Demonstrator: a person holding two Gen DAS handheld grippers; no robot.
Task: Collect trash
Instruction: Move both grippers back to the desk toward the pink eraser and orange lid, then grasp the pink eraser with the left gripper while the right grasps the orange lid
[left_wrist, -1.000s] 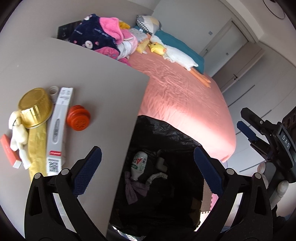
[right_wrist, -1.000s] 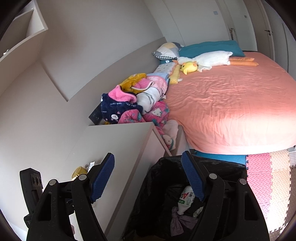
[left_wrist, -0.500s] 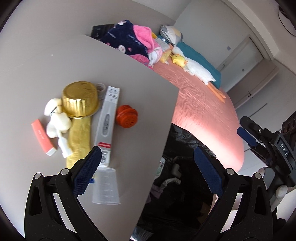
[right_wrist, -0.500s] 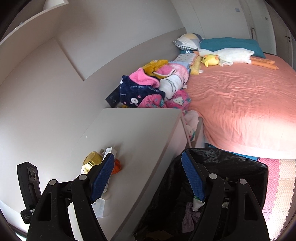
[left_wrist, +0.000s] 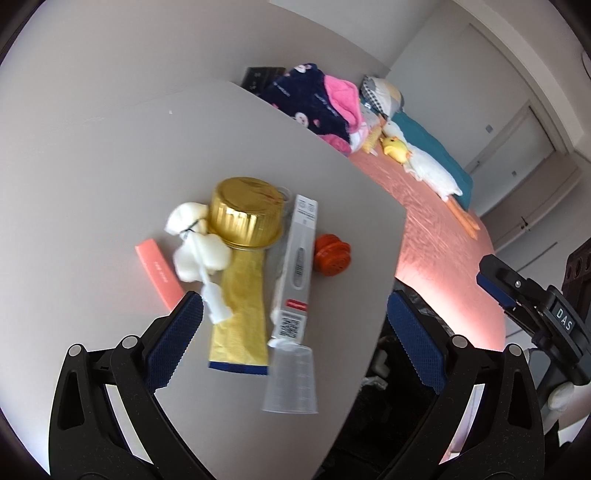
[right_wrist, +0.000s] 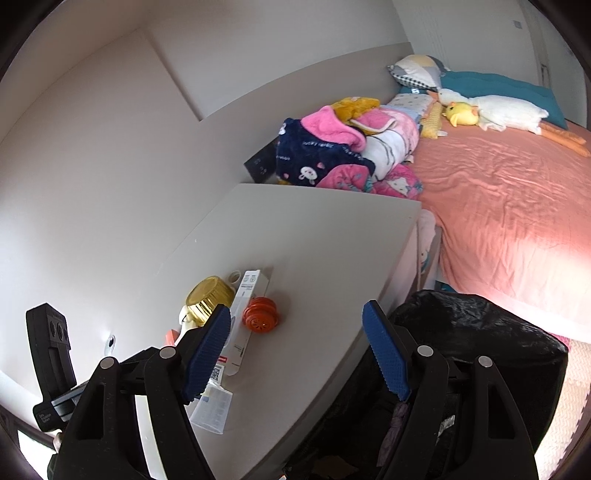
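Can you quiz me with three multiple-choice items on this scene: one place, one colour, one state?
1. Where is the clear cup?
A. on the table's near edge
B. in the bag
C. on the bed

2. What colour is the round cap?
A. blue
B. orange
C. white

3. How is the left gripper?
A. shut on the cup
B. shut, empty
C. open, empty

Key: A, it lies by the white box; B, orange beside that box; C, its fingers stand wide apart, holding nothing.
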